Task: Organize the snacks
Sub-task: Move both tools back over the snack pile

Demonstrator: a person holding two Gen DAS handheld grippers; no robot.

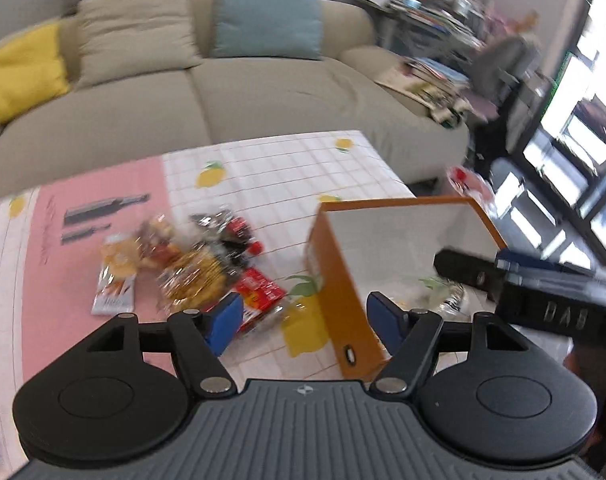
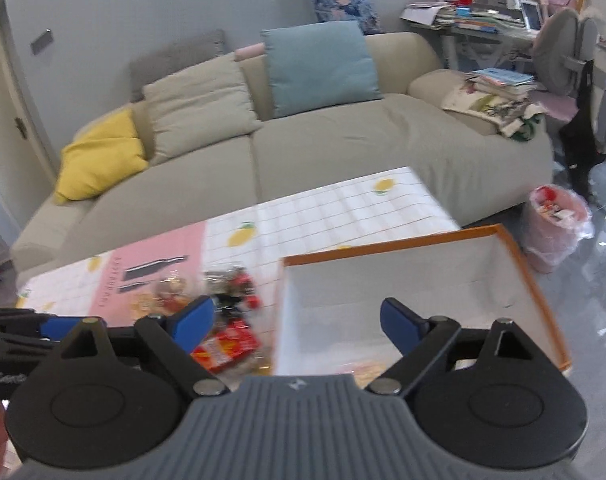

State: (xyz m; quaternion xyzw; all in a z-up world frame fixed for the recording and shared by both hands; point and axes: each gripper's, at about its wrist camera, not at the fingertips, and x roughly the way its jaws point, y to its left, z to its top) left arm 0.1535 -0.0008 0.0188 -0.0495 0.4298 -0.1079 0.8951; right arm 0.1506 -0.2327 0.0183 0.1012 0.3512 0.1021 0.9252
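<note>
Several snack packets (image 1: 207, 264) lie piled on the table (image 1: 283, 168), among them a red packet (image 1: 259, 296) and a white-and-orange one (image 1: 117, 276). To their right stands an orange box (image 1: 343, 280) with a white inside. A crinkled wrapper (image 1: 447, 296) lies in it. My left gripper (image 1: 305, 320) hangs open above the box's left wall, holding nothing. In the right wrist view the right gripper (image 2: 297, 322) is open and empty over the box (image 2: 403, 292) and the snack pile (image 2: 227, 300). A yellowish packet (image 2: 367, 372) shows inside the box.
The table wears a lemon-check cloth (image 2: 343, 212) and a pink mat (image 1: 103, 200). Behind it runs a beige sofa (image 2: 343, 140) with cushions. A pink-lined bin (image 2: 555, 228) stands on the floor to the right. The right gripper's black body (image 1: 543, 292) reaches in over the box.
</note>
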